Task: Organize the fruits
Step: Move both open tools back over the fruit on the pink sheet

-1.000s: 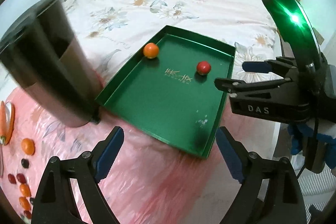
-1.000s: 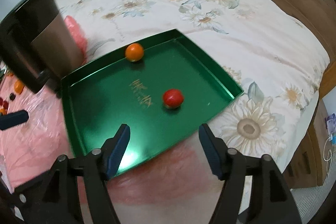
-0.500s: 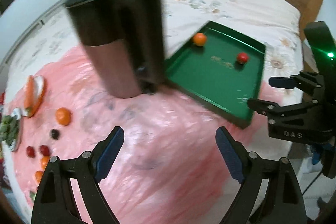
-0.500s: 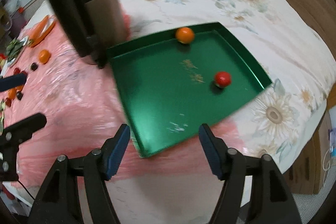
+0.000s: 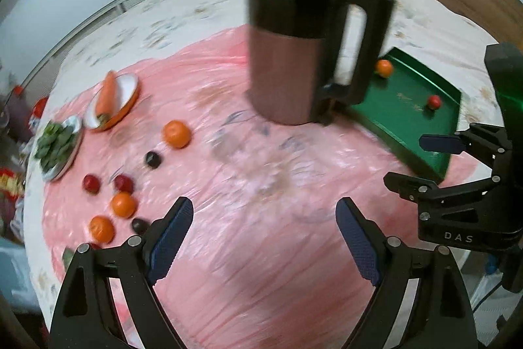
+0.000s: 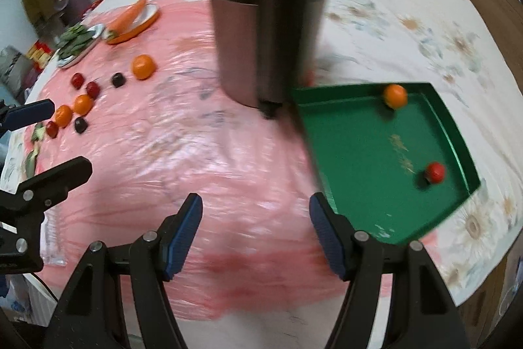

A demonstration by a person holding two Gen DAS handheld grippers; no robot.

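Bed (image 6: 408, 31): carrying a pink sheet (image 5: 261, 251) under everything listed.
Kettle (image 5: 294, 54): standing upright mid-sheet; landmark.
Green tray (image 6: 369, 152): lying just right of the kettle, holding one orange fruit (image 6: 395, 96) at its far edge and one red fruit (image 6: 435, 172) nearer.
Plates: a carrot plate (image 5: 129, 90) and a greens plate (image 5: 55, 149) sitting well left of the kettle.
Loose fruits (image 5: 123, 204): orange, red and dark pieces lying left of the kettle.
Left gripper (image 5: 263, 242), right gripper (image 6: 255, 231): fingers gaping wide, gripping nothing.
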